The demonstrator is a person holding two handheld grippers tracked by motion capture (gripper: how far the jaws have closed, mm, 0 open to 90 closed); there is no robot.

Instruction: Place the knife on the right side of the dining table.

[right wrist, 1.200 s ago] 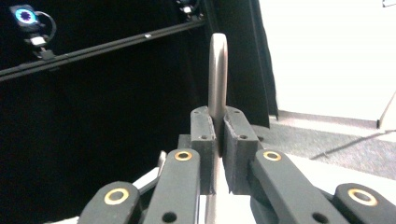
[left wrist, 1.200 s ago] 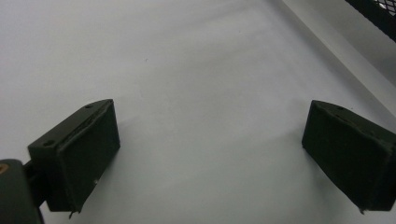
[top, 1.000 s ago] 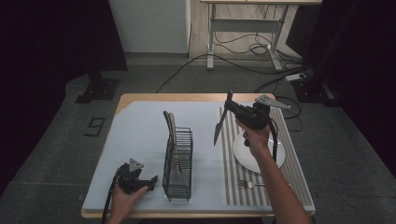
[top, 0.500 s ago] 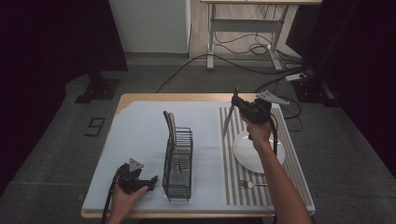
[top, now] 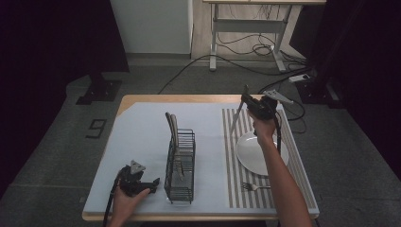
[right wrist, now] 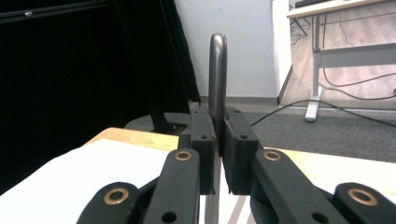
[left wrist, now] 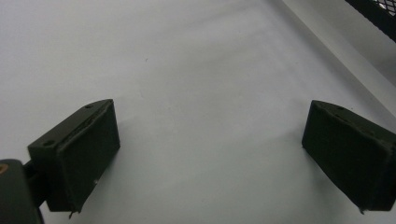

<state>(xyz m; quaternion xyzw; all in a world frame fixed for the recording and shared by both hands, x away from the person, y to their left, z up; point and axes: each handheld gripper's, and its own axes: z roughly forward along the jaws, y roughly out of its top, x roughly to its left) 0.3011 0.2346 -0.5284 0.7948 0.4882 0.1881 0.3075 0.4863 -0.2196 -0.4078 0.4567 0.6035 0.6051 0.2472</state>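
Grey carpet floor [top: 56,142] surrounds the wooden surface [top: 156,99]. Beyond the right tool [top: 246,101] stands a light wooden desk [top: 246,28] on white legs, with black cables [top: 246,47] trailing beneath it. A pale wall panel [top: 151,23] rises farther back. Black curtains [top: 52,38] darken both sides, and a dark stand foot [top: 98,90] sits beyond the left tool [top: 152,184].

Light wooden table [top: 151,99] with a pale blue-grey cloth [top: 137,137] covering most of the top. A striped white and grey placemat [top: 231,156] lies on the right side. On the mat there's a round white plate [top: 250,153] and a small metal fork [top: 253,187] nearer the front edge. A black wire cutlery rack [top: 181,165] stands mid-table on the cloth, holding a couple of utensils.
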